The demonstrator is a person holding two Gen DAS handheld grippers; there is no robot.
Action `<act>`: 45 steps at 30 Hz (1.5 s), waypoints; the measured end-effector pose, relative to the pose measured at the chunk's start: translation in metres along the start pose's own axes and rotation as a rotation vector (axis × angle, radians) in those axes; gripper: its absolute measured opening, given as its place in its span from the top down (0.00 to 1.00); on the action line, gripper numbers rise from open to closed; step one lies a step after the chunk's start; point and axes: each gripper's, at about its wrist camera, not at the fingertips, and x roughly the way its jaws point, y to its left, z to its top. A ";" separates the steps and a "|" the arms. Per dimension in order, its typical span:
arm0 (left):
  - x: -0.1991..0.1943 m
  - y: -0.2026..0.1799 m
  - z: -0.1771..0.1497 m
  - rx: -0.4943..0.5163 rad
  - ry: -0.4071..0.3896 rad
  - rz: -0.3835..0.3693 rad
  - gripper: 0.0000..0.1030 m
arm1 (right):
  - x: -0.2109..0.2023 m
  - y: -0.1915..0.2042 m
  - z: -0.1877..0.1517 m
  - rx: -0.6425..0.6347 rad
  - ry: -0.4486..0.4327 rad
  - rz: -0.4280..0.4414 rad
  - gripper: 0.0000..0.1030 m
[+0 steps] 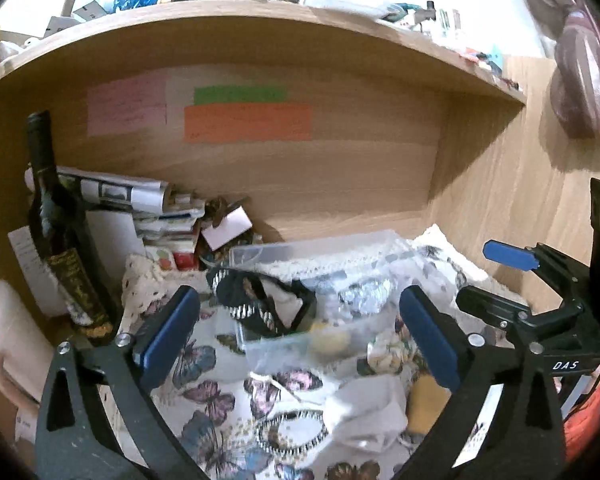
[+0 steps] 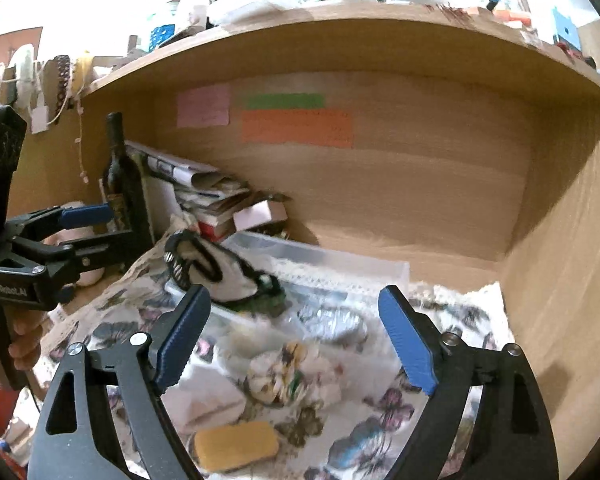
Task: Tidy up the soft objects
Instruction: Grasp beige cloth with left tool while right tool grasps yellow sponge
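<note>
left gripper point(image 1: 300, 332): black frame, blue ribbed pads, silver screws, "GenRobot.AI" lettering | right gripper point(image 2: 296, 338): same build, "DAS" lettering | hand point(image 2: 26, 346): bare skin, orange-red sleeve

Wooden shelf alcove point(image 2: 380, 184) with coloured paper notes point(image 2: 296, 128) on its back panel (writing illegible); cluttered top shelf point(image 1: 260, 20), brightly lit.

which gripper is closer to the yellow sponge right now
Right, by a small margin, judging from both views. The right gripper hovers open just behind and above the yellow sponge. The left gripper hangs open further left, the sponge under its right finger.
</note>
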 end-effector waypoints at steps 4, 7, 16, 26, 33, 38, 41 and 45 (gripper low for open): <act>0.000 -0.005 -0.018 0.005 0.039 0.006 0.01 | -0.001 0.003 -0.020 0.020 0.043 0.024 0.18; 0.004 -0.007 -0.033 0.013 0.077 0.013 0.01 | -0.001 0.005 -0.037 0.025 0.081 0.034 0.18; 0.016 -0.008 -0.077 -0.008 0.176 0.017 0.01 | 0.015 0.013 -0.077 0.069 0.212 0.121 0.18; 0.026 -0.022 -0.092 0.011 0.236 -0.031 0.01 | 0.026 0.012 -0.093 0.108 0.256 0.176 0.43; 0.038 -0.038 -0.088 0.019 0.257 -0.084 0.01 | 0.012 0.006 -0.089 0.115 0.202 0.124 0.50; 0.054 -0.043 -0.090 0.008 0.291 -0.095 0.18 | -0.002 -0.007 -0.083 0.141 0.161 0.079 0.50; 0.065 -0.044 -0.092 -0.003 0.339 -0.140 0.34 | -0.006 -0.012 -0.079 0.150 0.146 0.061 0.50; 0.068 -0.048 -0.094 0.024 0.339 -0.167 0.54 | -0.009 -0.016 -0.077 0.161 0.132 0.058 0.50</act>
